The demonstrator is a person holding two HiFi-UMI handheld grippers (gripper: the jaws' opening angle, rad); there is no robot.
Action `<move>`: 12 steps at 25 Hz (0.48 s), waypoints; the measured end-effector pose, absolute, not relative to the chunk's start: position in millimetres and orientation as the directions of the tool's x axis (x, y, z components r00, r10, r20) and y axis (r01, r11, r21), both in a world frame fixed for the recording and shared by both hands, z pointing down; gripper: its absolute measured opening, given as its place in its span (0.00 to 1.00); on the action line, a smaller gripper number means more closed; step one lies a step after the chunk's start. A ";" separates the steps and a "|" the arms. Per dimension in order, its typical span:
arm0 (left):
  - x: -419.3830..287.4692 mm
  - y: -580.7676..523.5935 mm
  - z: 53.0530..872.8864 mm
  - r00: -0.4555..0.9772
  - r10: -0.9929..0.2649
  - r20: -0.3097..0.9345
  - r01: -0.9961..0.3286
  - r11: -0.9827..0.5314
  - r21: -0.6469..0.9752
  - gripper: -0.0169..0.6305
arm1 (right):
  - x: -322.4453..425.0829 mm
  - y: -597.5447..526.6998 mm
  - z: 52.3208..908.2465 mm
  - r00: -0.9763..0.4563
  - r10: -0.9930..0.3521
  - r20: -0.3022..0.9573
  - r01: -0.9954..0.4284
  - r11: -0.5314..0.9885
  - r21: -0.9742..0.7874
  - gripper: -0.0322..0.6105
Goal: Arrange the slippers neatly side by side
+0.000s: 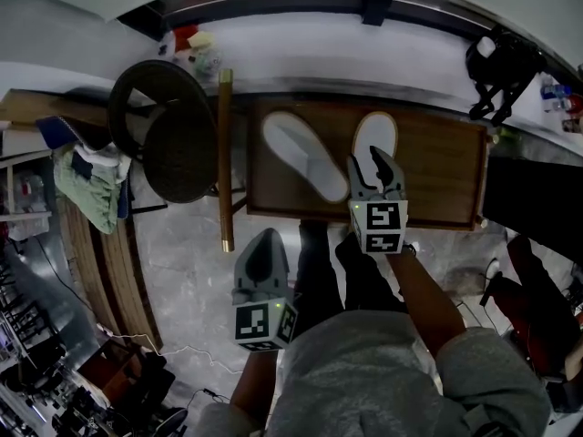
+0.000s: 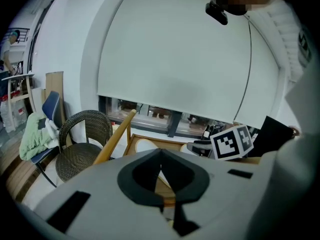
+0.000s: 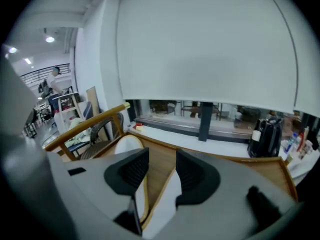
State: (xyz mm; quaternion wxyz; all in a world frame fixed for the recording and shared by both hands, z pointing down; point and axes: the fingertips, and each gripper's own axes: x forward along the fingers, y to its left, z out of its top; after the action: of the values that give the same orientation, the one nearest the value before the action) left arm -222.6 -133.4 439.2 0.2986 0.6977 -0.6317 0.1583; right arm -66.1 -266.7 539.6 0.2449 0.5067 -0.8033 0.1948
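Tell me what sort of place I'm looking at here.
Probably an indoor lounge or workspace corner beside a window, though I can't be sure. A wicker chair stands next to a wooden table carrying two white slippers, and a large roller blind hangs over the window.

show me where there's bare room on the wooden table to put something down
Most bare room: the right part of the wooden table, between the right slipper and the table's right rim. A smaller patch: the near left corner, beside the left slipper. Crowded: the middle, where the open right gripper hangs over the right slipper.
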 end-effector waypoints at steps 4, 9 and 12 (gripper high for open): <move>-236.8 -133.7 439.1 0.128 -0.790 0.600 -0.975 0.010 0.222 0.05 | -118.5 -254.6 540.1 -0.515 -0.620 0.591 -0.817 0.565 -0.119 0.29; -259.8 -136.2 440.2 0.123 -0.794 0.596 -0.977 0.010 0.214 0.05 | -159.8 -245.3 558.4 -0.579 -0.521 0.627 -0.753 0.636 -0.167 0.29; -274.3 -139.0 442.5 0.117 -0.796 0.594 -0.976 0.019 0.218 0.05 | -171.3 -246.8 571.9 -0.571 -0.500 0.651 -0.753 0.635 -0.172 0.29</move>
State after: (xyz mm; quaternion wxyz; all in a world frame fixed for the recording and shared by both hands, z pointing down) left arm -274.3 -139.0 442.5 0.3009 0.6841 -0.6473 0.1497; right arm -171.3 -246.8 571.9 0.2850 0.3651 -0.8581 0.2215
